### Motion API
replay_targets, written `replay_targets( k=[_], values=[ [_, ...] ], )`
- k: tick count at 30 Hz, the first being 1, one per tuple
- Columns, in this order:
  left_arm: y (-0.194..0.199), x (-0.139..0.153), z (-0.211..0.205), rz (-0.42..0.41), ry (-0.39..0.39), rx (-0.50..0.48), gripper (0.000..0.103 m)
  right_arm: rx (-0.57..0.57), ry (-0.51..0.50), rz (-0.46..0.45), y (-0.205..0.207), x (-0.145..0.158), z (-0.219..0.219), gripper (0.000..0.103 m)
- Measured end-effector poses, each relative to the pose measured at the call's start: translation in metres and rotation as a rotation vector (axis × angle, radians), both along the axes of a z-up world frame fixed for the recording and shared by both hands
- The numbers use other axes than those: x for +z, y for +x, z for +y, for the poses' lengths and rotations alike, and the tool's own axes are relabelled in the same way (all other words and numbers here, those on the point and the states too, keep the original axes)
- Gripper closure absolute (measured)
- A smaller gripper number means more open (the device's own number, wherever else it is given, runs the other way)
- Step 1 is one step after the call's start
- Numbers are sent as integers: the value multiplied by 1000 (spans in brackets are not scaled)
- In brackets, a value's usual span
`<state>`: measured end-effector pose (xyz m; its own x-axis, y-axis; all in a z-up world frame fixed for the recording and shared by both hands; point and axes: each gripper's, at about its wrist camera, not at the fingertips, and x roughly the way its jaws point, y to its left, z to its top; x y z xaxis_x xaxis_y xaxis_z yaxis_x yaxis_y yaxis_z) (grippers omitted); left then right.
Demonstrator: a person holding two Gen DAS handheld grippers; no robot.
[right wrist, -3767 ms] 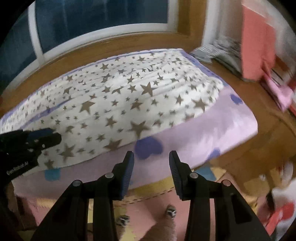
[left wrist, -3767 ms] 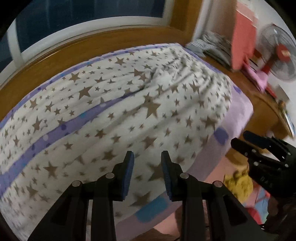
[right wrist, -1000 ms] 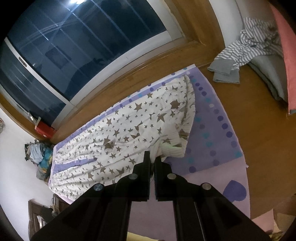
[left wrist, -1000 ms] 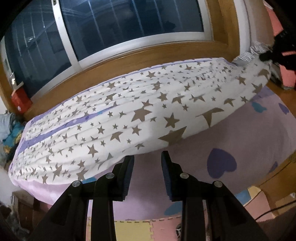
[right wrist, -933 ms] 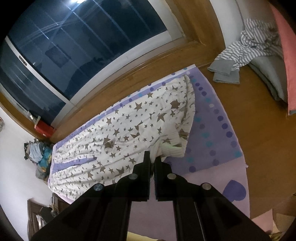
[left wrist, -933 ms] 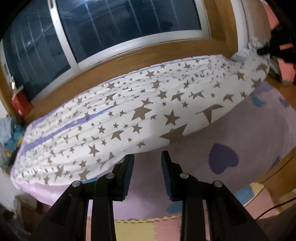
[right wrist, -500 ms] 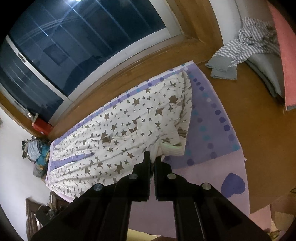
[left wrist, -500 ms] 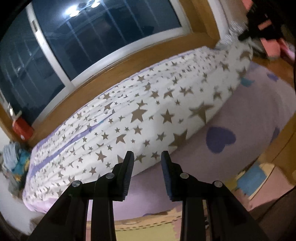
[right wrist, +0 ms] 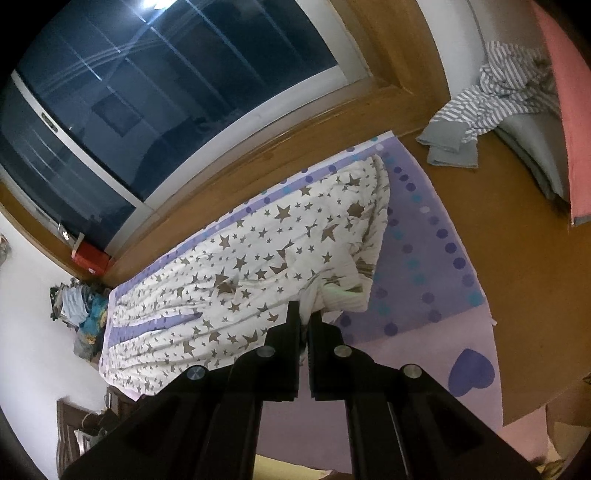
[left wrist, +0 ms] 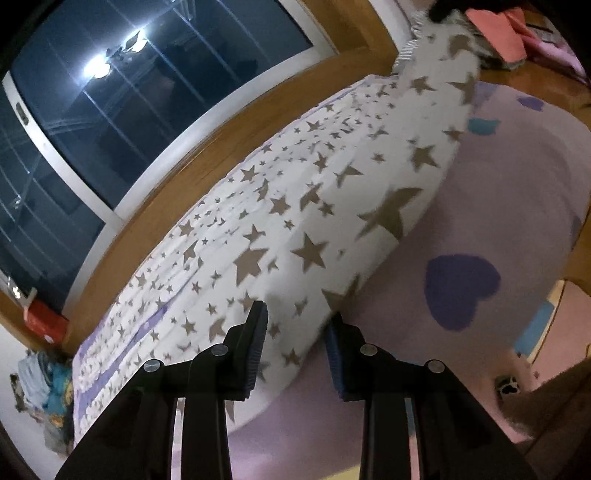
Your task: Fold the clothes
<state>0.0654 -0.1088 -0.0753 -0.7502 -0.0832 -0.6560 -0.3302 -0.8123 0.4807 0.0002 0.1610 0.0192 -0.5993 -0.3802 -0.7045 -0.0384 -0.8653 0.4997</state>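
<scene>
A white cloth with brown stars (left wrist: 295, 221) lies long across a lilac sheet with purple hearts (left wrist: 498, 206). My left gripper (left wrist: 295, 332) stands open just above the cloth's near edge, its blue pads apart and touching nothing. In the right wrist view the same star cloth (right wrist: 258, 266) spreads over the lilac sheet (right wrist: 424, 258), and my right gripper (right wrist: 303, 325) is shut on its near corner, which bunches up white at the fingertips. From the left wrist view that far end of the cloth rises to a dark shape at the top right, the right gripper (left wrist: 443, 9).
A dark window with a wooden sill runs behind the bed. A striped garment (right wrist: 498, 92), a grey folded piece (right wrist: 447, 147) and a pink cloth (right wrist: 569, 110) lie on the wooden ledge. A red box (right wrist: 90, 256) and a clothes pile (right wrist: 81, 306) sit at the left.
The left view has rolled and its gripper has come over the cloth's near edge. The right gripper, open 3.8 s ago, has held the cloth's corner without moving over the last second.
</scene>
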Motion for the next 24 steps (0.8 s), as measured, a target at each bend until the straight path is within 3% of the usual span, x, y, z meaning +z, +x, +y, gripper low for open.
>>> replay_targets(
  k=[2, 7, 12, 21, 24],
  values=[
    [-9, 8, -8, -70, 87, 21, 101, 1, 4, -1, 0, -1, 3, 101],
    [3, 39, -15, -205, 213, 9, 101, 27, 56, -4, 5, -3, 12, 101],
    [37, 49, 4, -326, 235, -17, 101, 62, 100, -27, 20, -17, 27, 101],
    [47, 34, 23, -349, 218, 93, 100, 117, 207, -137, 30, -81, 43, 101],
    [46, 33, 23, -346, 225, 131, 100, 166, 230, -132, 33, -86, 45, 96]
  ],
)
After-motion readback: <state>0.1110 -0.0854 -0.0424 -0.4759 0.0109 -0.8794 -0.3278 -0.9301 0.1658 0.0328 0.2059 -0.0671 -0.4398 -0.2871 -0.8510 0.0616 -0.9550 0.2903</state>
